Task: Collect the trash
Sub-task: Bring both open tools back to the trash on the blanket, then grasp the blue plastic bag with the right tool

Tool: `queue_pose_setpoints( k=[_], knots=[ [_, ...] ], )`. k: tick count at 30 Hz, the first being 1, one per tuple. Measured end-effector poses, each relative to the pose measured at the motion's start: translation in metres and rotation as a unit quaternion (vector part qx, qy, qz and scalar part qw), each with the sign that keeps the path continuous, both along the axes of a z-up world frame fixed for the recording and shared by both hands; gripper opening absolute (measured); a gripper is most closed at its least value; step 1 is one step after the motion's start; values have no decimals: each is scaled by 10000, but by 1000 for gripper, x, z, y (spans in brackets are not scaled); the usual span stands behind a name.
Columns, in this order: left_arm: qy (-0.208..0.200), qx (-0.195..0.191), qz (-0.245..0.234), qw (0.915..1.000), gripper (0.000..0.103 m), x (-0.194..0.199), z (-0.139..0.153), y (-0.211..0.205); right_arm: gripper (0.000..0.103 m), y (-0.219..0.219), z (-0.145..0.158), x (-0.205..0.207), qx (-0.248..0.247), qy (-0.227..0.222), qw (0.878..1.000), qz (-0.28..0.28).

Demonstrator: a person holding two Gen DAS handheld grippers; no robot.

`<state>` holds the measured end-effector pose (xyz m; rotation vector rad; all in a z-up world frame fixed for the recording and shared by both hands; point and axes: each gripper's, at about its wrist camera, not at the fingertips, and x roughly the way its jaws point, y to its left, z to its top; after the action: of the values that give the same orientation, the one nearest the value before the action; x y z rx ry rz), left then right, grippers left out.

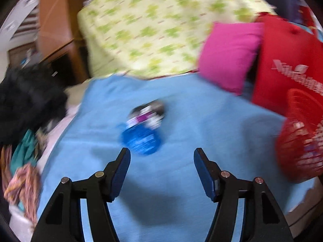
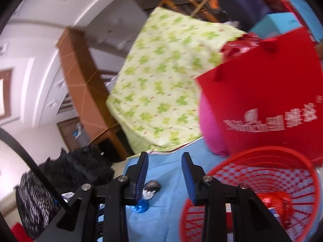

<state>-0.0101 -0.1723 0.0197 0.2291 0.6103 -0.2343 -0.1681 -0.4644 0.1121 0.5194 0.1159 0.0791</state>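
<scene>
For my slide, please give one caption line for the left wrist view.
Open left tool above a blue sheet, facing a blue wrapper, with a red basket at the right.

Bed-top inventory, counted by kind, from both wrist views.

Grippers, black two-finger with blue pads: two, the left gripper (image 1: 162, 155) and the right gripper (image 2: 165, 159), both with jaws apart and nothing between them. Red plastic lattice wastebasket (image 2: 268, 173): one, with at least one red crumpled item inside; its further contents cannot be counted. Loose trash on the light blue bedsheet (image 1: 201, 121): one blue crumpled wrapper (image 1: 141, 139), one white-and-purple wrapper (image 1: 148, 116) touching it; blur prevents a firmer count. Magenta square cushion (image 1: 228, 56): one. Red paper shopping bag with white lettering (image 2: 262, 92): one. Folded quilt, pale yellow with green clover print (image 1: 153, 26): one. Black fuzzy garment (image 1: 30, 98): one.
</scene>
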Motion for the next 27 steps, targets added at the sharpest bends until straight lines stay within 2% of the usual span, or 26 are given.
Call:
queue_pose_setpoints(
  k=[1,2,6,12,17,24,27],
  knots=[
    [31,-23,147,9999,66,4,-3,14,61,11,0,7,-57,20,9999,116],
    [42,-32,236,9997,66,6,-5,21,70,22,-1,13,-84,38,9997,223],
    [102,-49,705,9974,66,20,-16,60,70,60,-11,46,-103,359,9972,645],
    [337,-264,900,9950,66,38,-31,85,70,102,-35,98,-41,1049,9884,1101],
    [552,-423,1006,9925,66,53,-32,94,70,139,-55,150,-238,1537,9771,1452],
    [872,-632,1398,9843,66,86,-38,115,70,181,-94,224,-621,2185,9537,1970],
    [862,-633,1550,9821,66,98,-39,121,70,189,-114,256,-432,2444,9447,2145]
  ],
)
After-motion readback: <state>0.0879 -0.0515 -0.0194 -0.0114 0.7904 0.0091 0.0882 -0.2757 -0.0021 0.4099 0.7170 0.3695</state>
